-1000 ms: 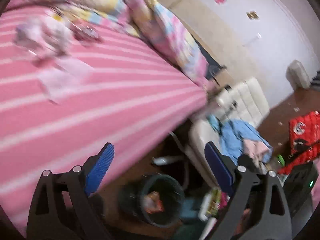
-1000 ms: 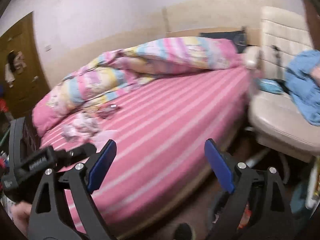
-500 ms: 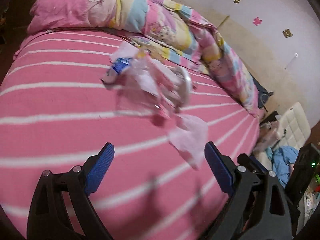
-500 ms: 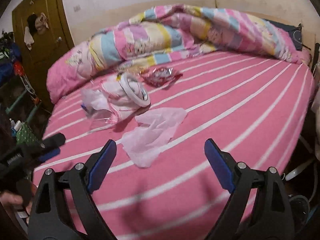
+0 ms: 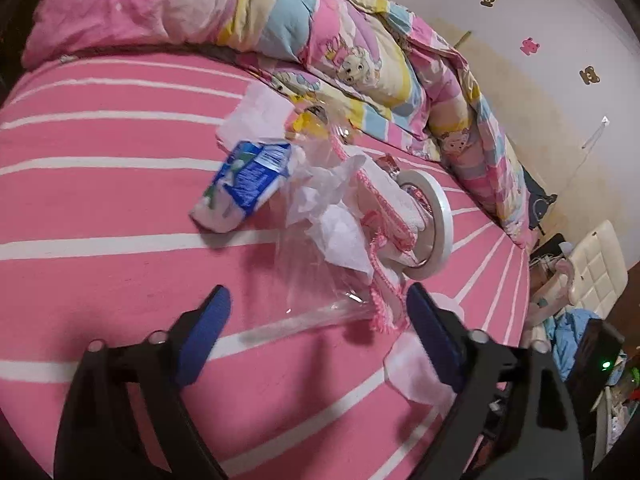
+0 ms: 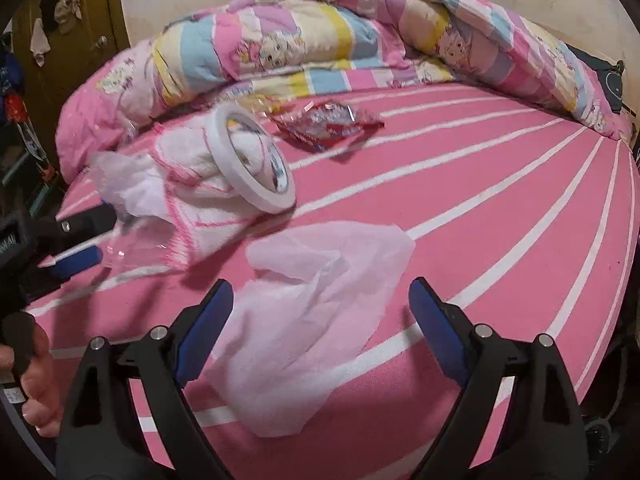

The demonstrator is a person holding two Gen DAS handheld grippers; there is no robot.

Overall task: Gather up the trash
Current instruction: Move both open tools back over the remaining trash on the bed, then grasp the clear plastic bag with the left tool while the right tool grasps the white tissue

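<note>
Trash lies on the pink striped bed [image 5: 100, 208]. A blue and white wrapper [image 5: 248, 178], crumpled white tissue [image 5: 340, 232], clear plastic film [image 5: 316, 300] and a tape roll [image 5: 430, 220] on a white cloth with pink trim [image 5: 384, 216] lie just ahead of my open, empty left gripper [image 5: 316, 312]. My open, empty right gripper [image 6: 320, 300] hovers over a large white tissue [image 6: 316, 300]. The tape roll [image 6: 252, 160], the trimmed cloth [image 6: 192, 184] and a red snack wrapper [image 6: 328, 124] lie beyond it. The left gripper's fingers [image 6: 76, 260] show at the left.
A rumpled pastel quilt [image 6: 320, 44] lies along the bed's far side. A wooden door [image 6: 72, 40] stands at the left. A cream chair [image 5: 592, 272] with blue clothes [image 5: 568, 332] stands beyond the bed's right edge. Another white tissue [image 5: 260, 116] lies near the quilt.
Both grippers swung from the bedside floor and bin up over the bed and closed in on the trash pile. Both stayed open.
</note>
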